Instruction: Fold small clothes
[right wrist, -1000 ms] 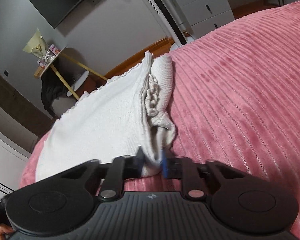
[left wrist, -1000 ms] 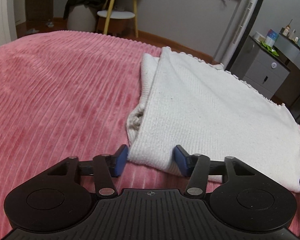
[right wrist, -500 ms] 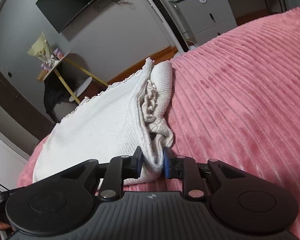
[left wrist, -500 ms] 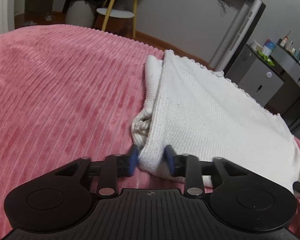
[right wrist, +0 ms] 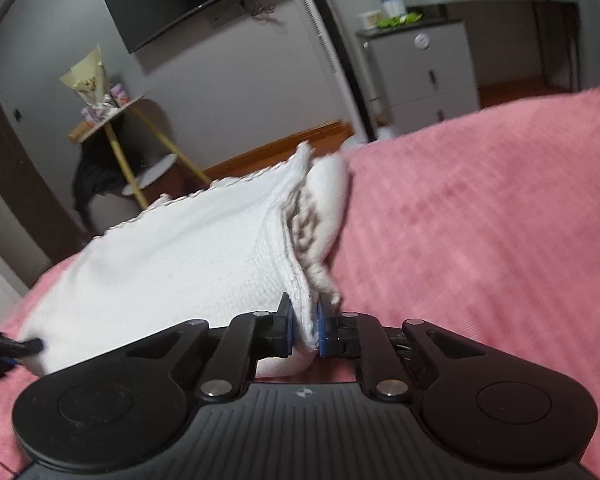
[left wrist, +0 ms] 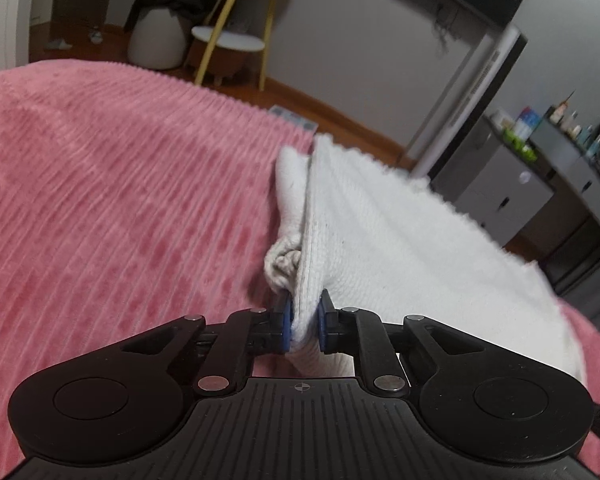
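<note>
Both tools, left tool [left wrist: 304, 326] and right tool [right wrist: 303, 330], pinch the white garment's [left wrist: 400, 248] near corners.

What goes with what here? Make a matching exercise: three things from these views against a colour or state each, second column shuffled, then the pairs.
1. left gripper
2. white garment
3. bedspread

A. pink, ribbed
B. shut on a near corner of the cloth
C. pinched at two corners, partly raised

The right gripper grips the other corner.

Pairs: 1-B, 2-C, 3-A
</note>
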A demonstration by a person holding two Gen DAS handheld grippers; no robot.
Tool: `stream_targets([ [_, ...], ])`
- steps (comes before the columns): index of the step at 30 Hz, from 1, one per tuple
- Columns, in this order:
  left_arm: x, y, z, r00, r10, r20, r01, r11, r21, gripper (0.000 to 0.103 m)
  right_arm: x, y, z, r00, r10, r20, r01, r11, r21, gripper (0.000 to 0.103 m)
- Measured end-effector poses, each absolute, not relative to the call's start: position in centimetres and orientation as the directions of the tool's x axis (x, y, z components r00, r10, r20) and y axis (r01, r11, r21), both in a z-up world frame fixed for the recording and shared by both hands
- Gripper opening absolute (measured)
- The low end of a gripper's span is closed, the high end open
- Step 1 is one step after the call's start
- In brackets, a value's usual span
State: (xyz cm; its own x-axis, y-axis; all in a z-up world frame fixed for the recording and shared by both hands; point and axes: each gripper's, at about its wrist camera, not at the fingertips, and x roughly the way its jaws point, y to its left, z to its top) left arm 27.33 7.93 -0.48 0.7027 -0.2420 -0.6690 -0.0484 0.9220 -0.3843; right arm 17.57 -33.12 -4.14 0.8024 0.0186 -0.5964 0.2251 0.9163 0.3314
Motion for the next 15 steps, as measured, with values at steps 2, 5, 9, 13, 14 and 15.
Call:
stream_targets([
  [2,26.8,8.1,0.1,0.709,-0.251,-0.659,-0.031,0.923,-0.384,0.014,17.2,-32.8,-3.6,0.806,-0.017,-0.592,0.221,0.936,0.274,0.01],
  [5,27.2,8.0,-1.1,0.681,-0.212,-0.701,-0.043,0.944,-0.328,0.014,17.2,-32.8,-3.9,0.785,-0.041,-0.618,0.233,0.944,0.233,0.01],
  [9,27.8,8.2,-3.2,0.636,-0.192,-0.747,-0.091,0.943,-0.32,0.023,17.9,-33.5,-5.1,0.745,-0.021,-0.667,0.243,0.939,0.242,0.019],
  [13,26.8,8.7,-1.4,0.694,-0.161,-0.702,-0.066,0.957,-0.284,0.045,16.7,-34.4,-2.9,0.778,-0.095,-0.621,0.285,0.934,0.215,0.043],
  [14,26.7,8.9,-1.0,0.709,-0.159,-0.687,-0.057,0.958,-0.28,0.054,16.3,-34.4,-2.2,0.793,-0.126,-0.596,0.299,0.933,0.2,0.043],
  [15,26.7,9.2,-0.6,0.723,-0.165,-0.671,-0.046,0.957,-0.285,0.06,16.2,-34.2,-1.5,0.808,-0.156,-0.568,0.307,0.935,0.179,0.038],
])
